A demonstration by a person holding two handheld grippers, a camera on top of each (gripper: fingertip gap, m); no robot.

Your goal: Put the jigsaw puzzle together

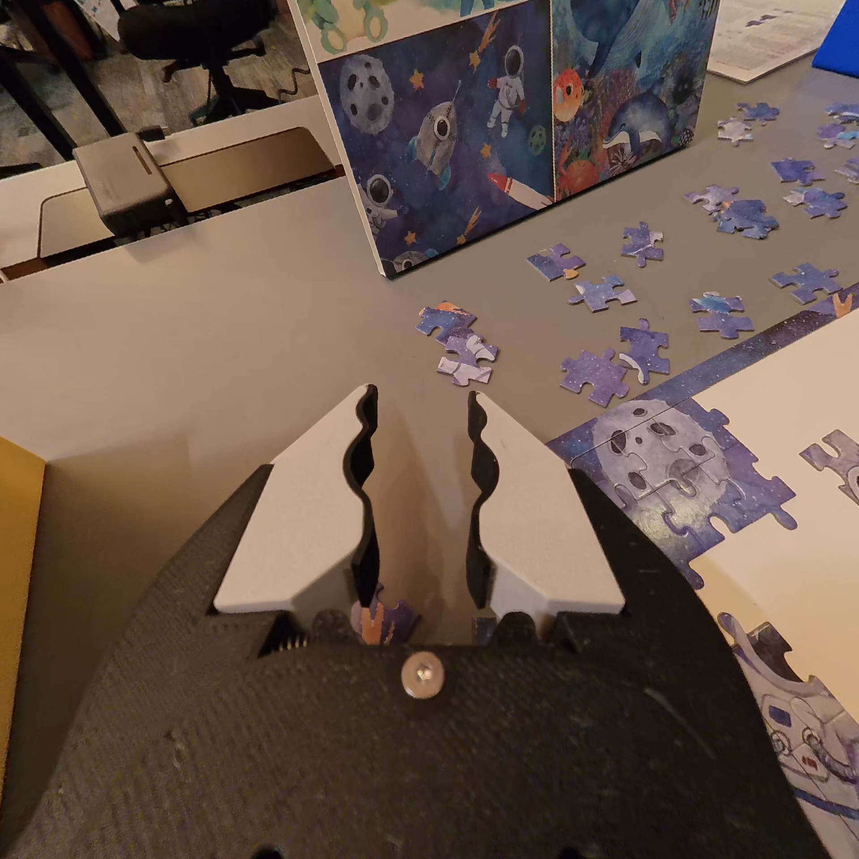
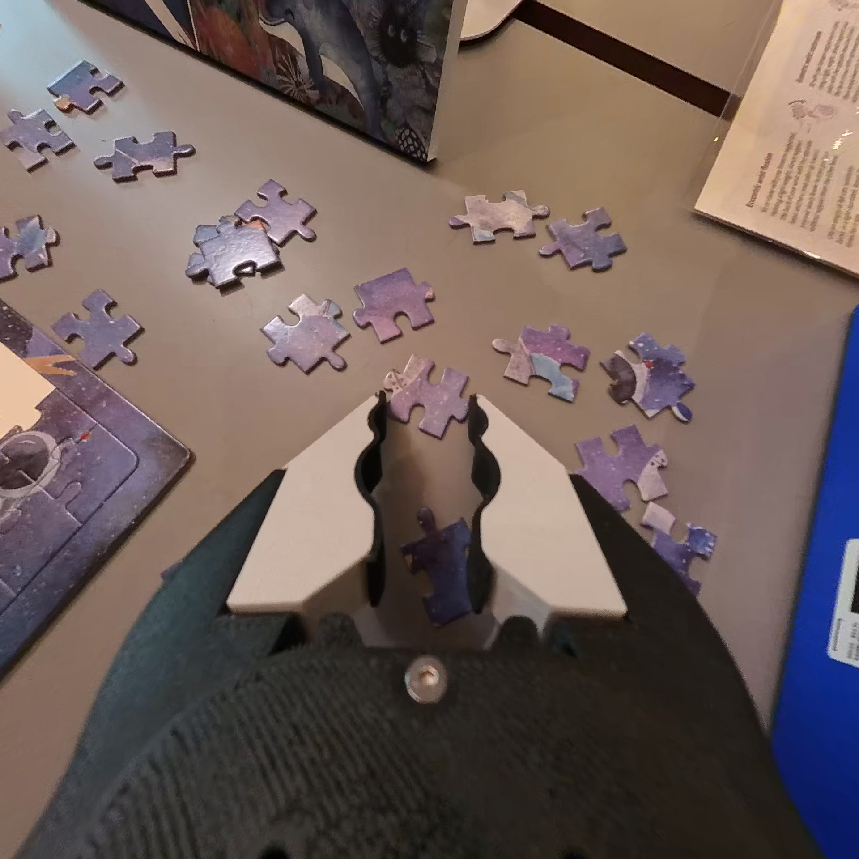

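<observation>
**Both claws spread above the puzzle counter**

My left claw (image 1: 422, 393) hangs released over a bare patch of the grey counter (image 1: 209, 348); I see nothing between its white fingers (image 1: 320, 488), and the black wavy pads stand well apart. Nearest to its tips is a small cluster of purple pieces (image 1: 460, 346), lying ahead and slightly to the right, apart from the claw. To the right of the claw lies the partly built puzzle (image 1: 669, 469), with a cratered moon already joined at its corner. Farther ahead stands the puzzle box (image 1: 488, 139), upright, its space and sea pictures facing me, with more loose pieces scattered to its right. Low between the finger bases I glimpse a piece with orange marks (image 1: 383, 620) lying on the counter below.

My right claw (image 2: 426, 397) is also spread. A pale purple piece (image 2: 430, 395) lies flat on the counter right at its tips, between the two pads; whether either pad touches its edges I cannot tell, and it sits on the counter rather than being lifted. Deeper between the fingers a darker blue piece (image 2: 441, 564) shows on the counter below. Loose pieces surround the tips on the left, ahead and on the right. The corner of the assembled puzzle (image 2: 93, 465) is off to the left, a blue object (image 2: 818, 604) lies at the right edge, and a printed sheet (image 2: 790, 162) sits at the upper right.
</observation>
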